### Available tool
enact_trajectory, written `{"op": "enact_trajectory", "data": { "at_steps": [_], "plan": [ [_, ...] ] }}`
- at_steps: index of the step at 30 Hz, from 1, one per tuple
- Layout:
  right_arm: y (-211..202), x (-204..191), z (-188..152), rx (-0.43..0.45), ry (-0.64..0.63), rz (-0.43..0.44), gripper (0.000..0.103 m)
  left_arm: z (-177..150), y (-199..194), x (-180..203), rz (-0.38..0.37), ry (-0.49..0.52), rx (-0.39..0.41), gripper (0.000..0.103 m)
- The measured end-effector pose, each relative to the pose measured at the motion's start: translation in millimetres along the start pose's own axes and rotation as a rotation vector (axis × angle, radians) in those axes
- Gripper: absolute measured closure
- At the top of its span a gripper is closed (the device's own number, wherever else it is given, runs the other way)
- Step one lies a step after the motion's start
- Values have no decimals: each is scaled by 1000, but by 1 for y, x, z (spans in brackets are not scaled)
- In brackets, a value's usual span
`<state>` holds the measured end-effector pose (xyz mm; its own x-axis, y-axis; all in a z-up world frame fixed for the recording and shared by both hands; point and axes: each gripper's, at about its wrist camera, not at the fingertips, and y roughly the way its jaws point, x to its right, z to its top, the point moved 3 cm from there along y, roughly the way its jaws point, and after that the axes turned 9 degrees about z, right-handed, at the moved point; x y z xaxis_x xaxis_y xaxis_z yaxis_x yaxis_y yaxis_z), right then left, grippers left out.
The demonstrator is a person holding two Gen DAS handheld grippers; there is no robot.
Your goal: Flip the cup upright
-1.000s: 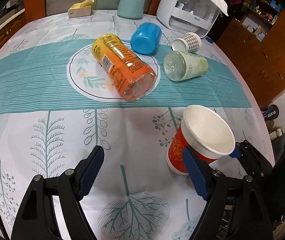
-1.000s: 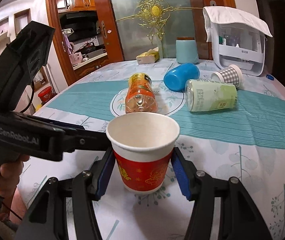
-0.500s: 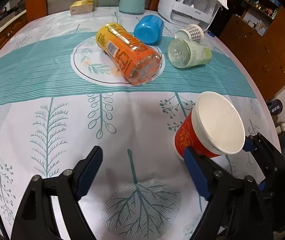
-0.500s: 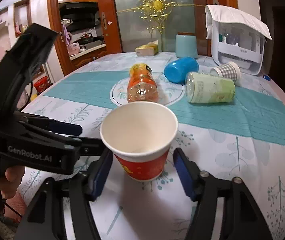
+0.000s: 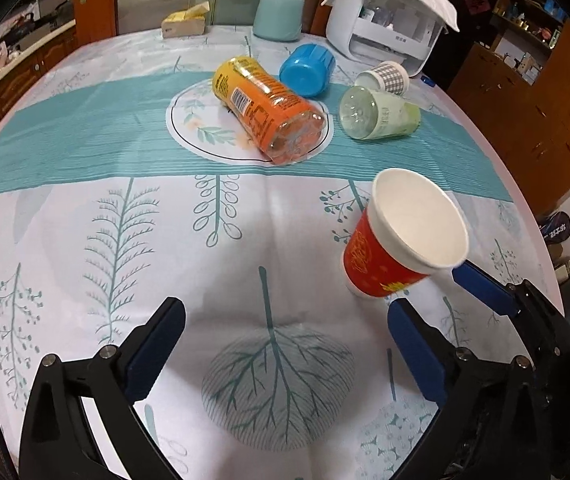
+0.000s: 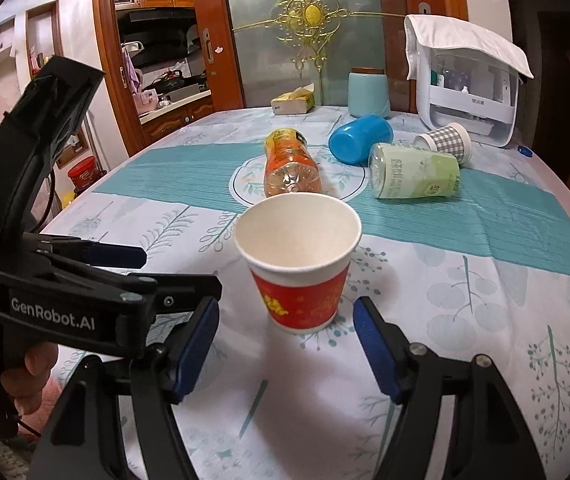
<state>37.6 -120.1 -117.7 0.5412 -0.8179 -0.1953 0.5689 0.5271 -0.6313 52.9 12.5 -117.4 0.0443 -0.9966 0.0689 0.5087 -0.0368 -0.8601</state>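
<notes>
while both wide apart, red paper cup (image 6: 299, 268) upright just beyond right gripper (image 6: 285, 344), beside left gripper (image 5: 285, 344).

Both claws, left (image 5: 285, 344) and right (image 6: 285, 344), gape wide, holding nothing.

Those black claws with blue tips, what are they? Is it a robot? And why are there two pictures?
No robot: a person holds one grabber in each hand, and each carries a camera looking along its two fingers. One picture is from the left gripper, the other from the right gripper. Both are open and hold nothing. On the tablecloth the red cup stands upright, mouth up, just past the right gripper's tips. Farther back, lying on their sides: an orange bottle, a blue cup, a green cup and a checked cup.
</notes>
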Motion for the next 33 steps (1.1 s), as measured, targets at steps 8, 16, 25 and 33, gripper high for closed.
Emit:
{"op": "enact_trajectory", "data": {
  "at_steps": [8,16,25,33],
  "plan": [
    [-18,1,-4,-4,72,-11,33,-11,-18,1,28,-10,1,1],
    [-35,2,4,-32,94,-76,33,-9,-48,4,113,-14,46,1],
    [-66,0,25,0,136,-90,33,5,-90,0,159,-41,137,1],
    [-84,-2,42,26,155,-103,33,15,-105,4,185,-42,164,1]
  ]
}}
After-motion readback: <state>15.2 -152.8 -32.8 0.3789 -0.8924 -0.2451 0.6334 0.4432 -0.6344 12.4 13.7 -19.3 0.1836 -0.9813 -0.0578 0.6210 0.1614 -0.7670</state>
